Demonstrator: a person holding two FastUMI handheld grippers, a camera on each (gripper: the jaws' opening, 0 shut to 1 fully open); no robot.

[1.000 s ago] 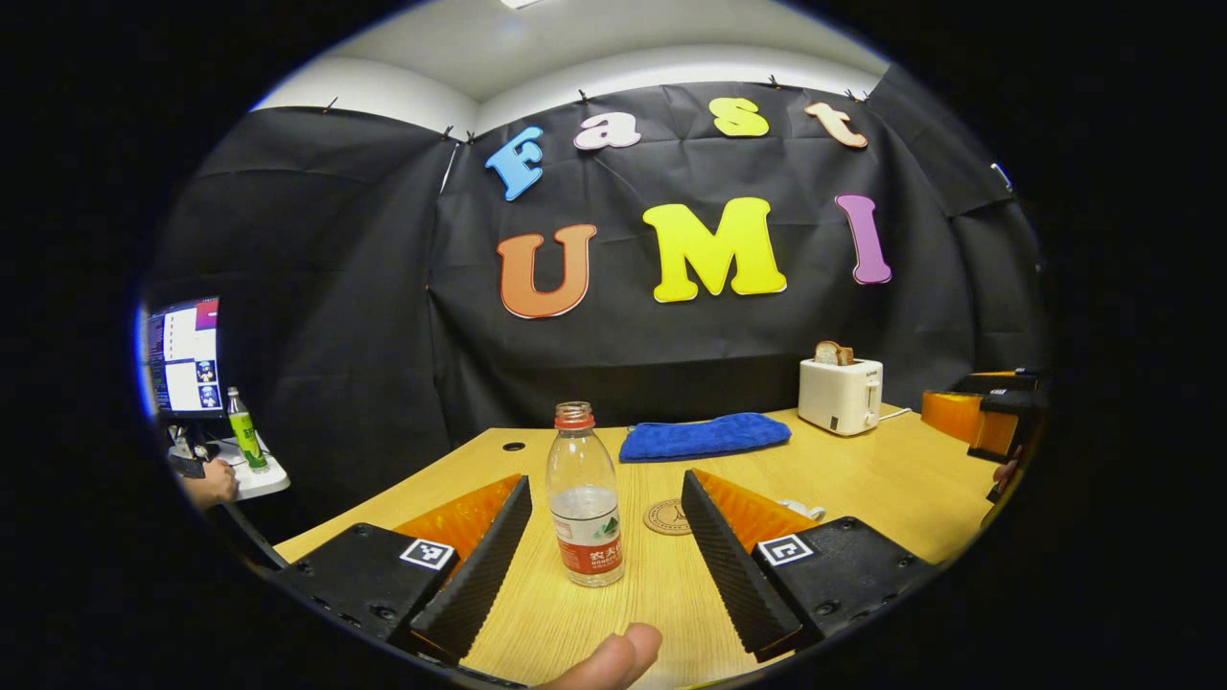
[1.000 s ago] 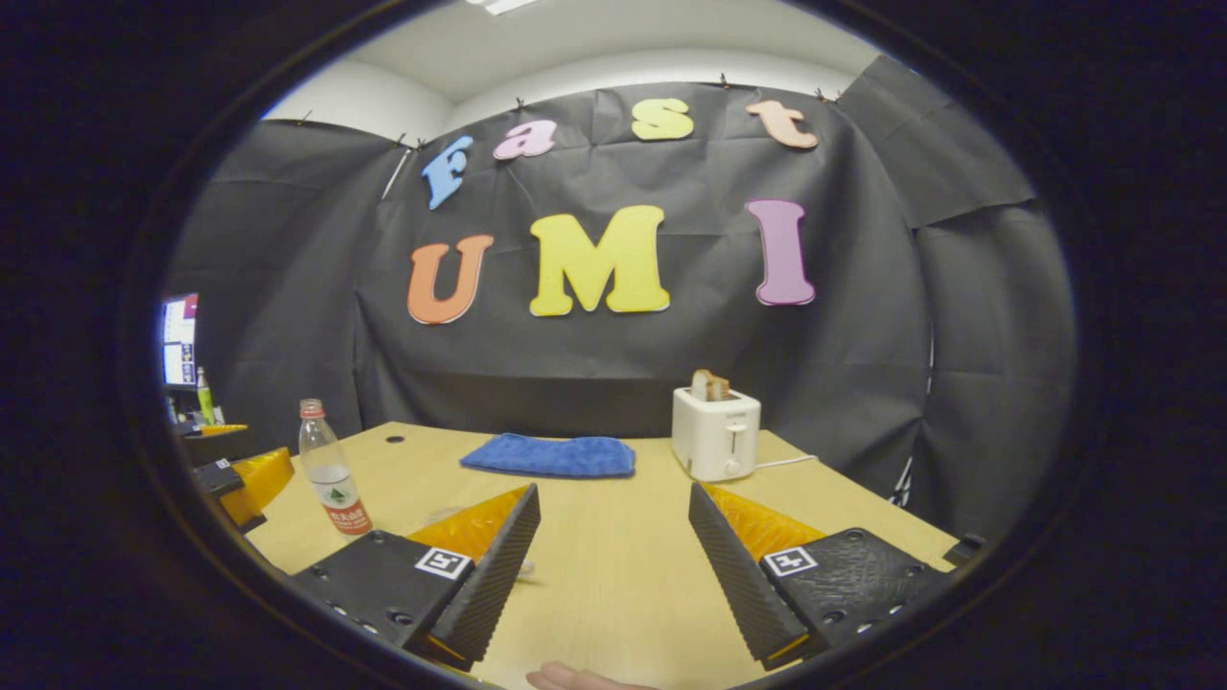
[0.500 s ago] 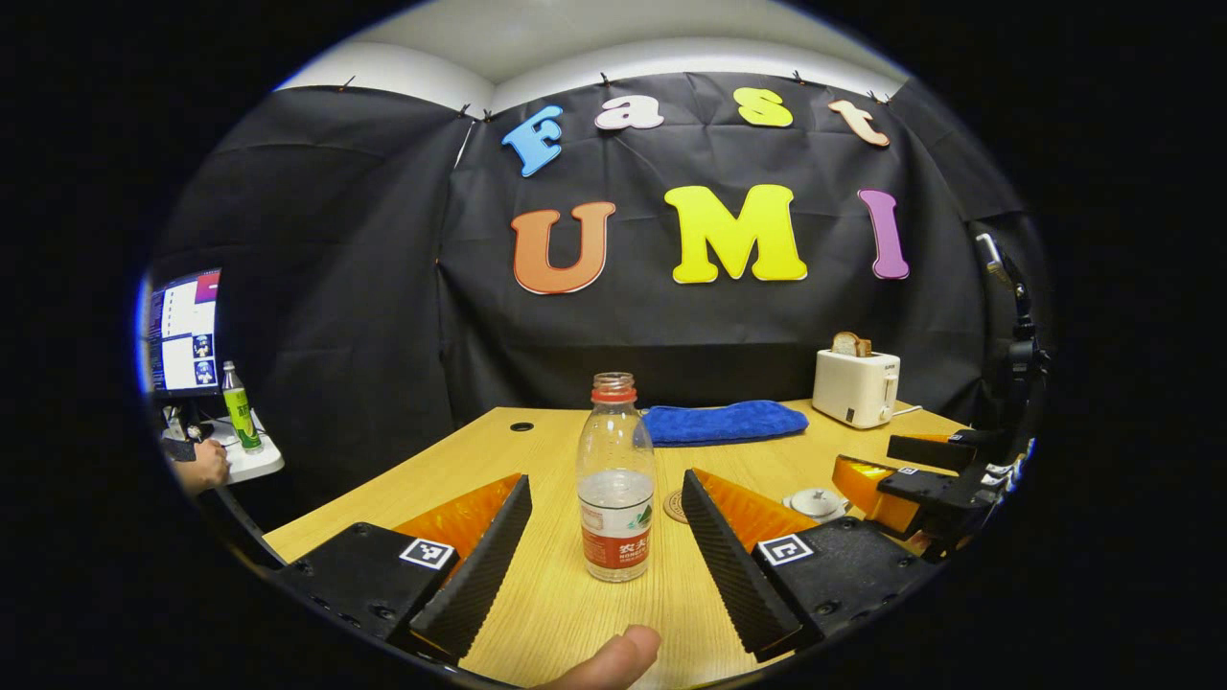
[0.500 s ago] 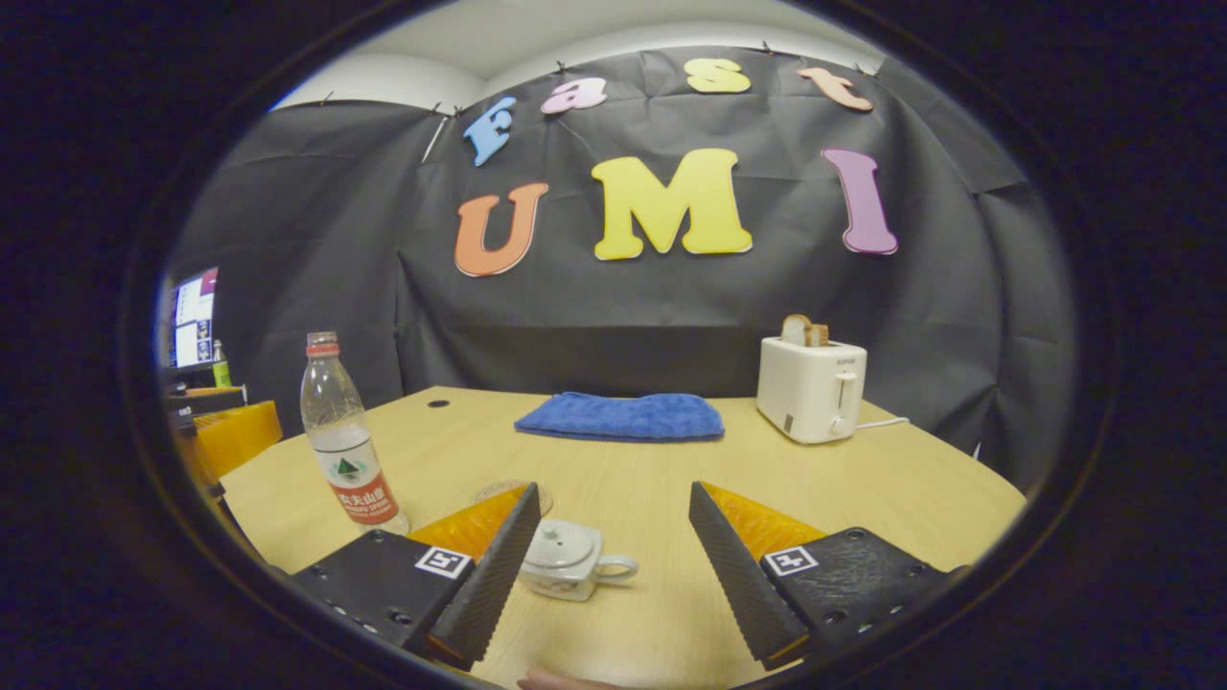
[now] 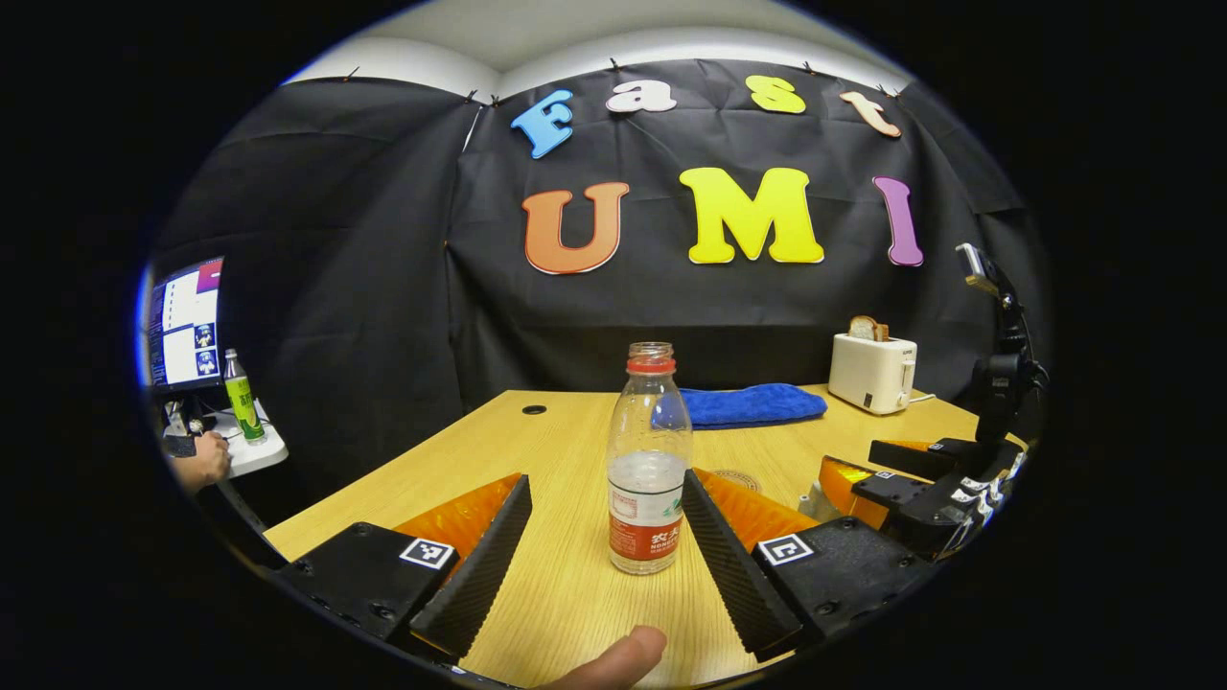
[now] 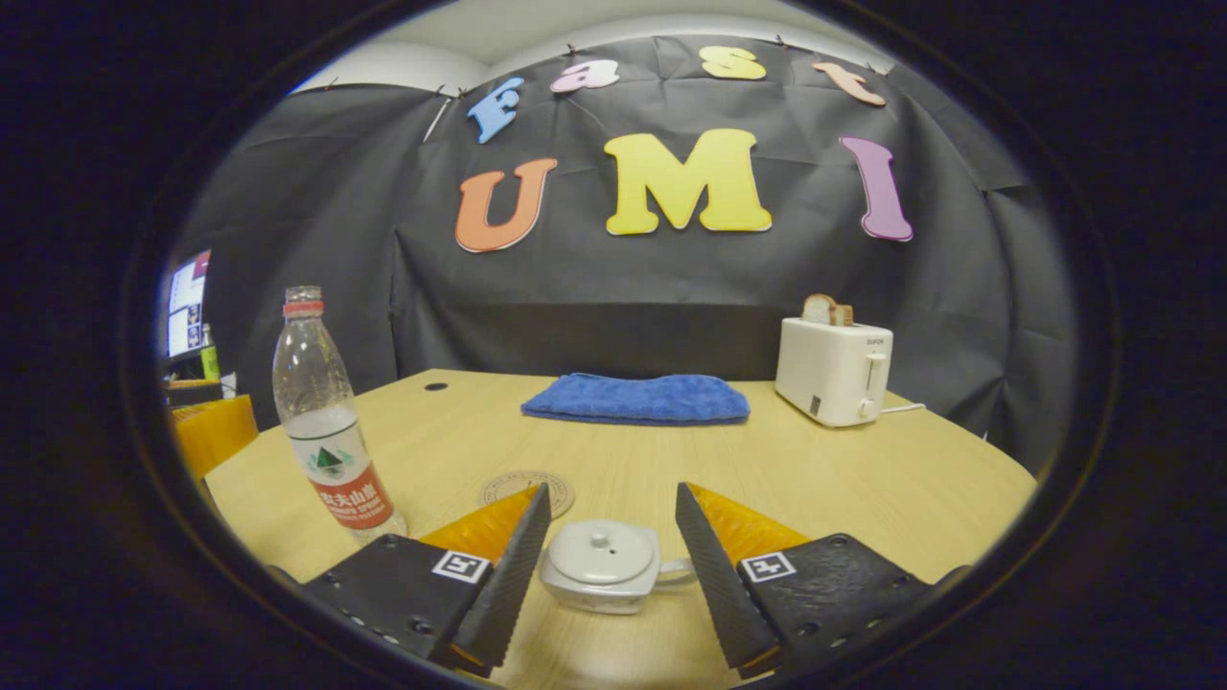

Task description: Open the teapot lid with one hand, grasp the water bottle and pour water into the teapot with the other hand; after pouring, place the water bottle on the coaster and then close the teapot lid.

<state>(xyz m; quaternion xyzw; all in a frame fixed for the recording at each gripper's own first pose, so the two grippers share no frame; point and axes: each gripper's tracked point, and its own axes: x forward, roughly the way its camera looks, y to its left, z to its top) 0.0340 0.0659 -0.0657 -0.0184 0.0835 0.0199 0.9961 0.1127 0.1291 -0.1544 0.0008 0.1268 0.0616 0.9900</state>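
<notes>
1. We see each gripper, left point(image 5: 606, 537) and right point(image 6: 612, 561), built from two wedge-shaped fingers with ribbed inner faces.
2. We note black bases studded with screws.
3. Each base carries a square black-and-white marker.
4. Our fingertip point(image 5: 613, 663) shows bare, no sleeve visible.

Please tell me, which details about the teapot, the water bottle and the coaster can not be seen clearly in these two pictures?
- Teapot: in the right gripper view, the spout is hidden behind the right tool.
- Water bottle: in the left gripper view, contact with the left tool cannot be told.
- Coaster: its near edge is covered by a finger; its pattern is too small.
</notes>
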